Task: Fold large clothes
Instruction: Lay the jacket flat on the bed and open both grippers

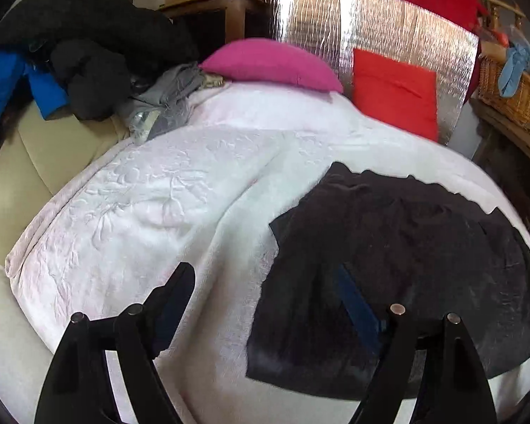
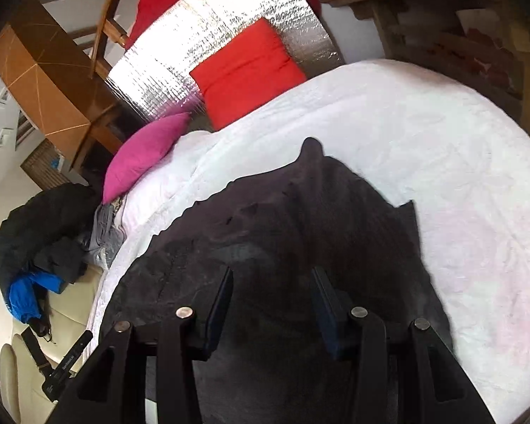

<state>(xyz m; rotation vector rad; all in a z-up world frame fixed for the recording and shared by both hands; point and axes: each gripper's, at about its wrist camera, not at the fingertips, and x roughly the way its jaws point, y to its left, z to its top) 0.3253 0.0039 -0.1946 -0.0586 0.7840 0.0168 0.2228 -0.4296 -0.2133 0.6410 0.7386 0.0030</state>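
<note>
A large dark garment (image 1: 388, 265) lies spread flat on the white bedspread (image 1: 141, 205). In the left wrist view my left gripper (image 1: 265, 275) is open wide above the bed. Its left finger is over the white cover and its right finger is over the garment's left part. In the right wrist view the same garment (image 2: 300, 219) fills the middle, with a raised fold pointing toward the pillows. My right gripper (image 2: 272, 279) is open just above the cloth and holds nothing.
A pink pillow (image 1: 272, 63) and a red cushion (image 1: 395, 92) lean on a silver foil panel (image 1: 371, 31) at the head of the bed. A pile of dark, grey and blue clothes (image 1: 81, 67) lies on the left. A wicker basket (image 1: 512, 92) sits on a wooden shelf at right.
</note>
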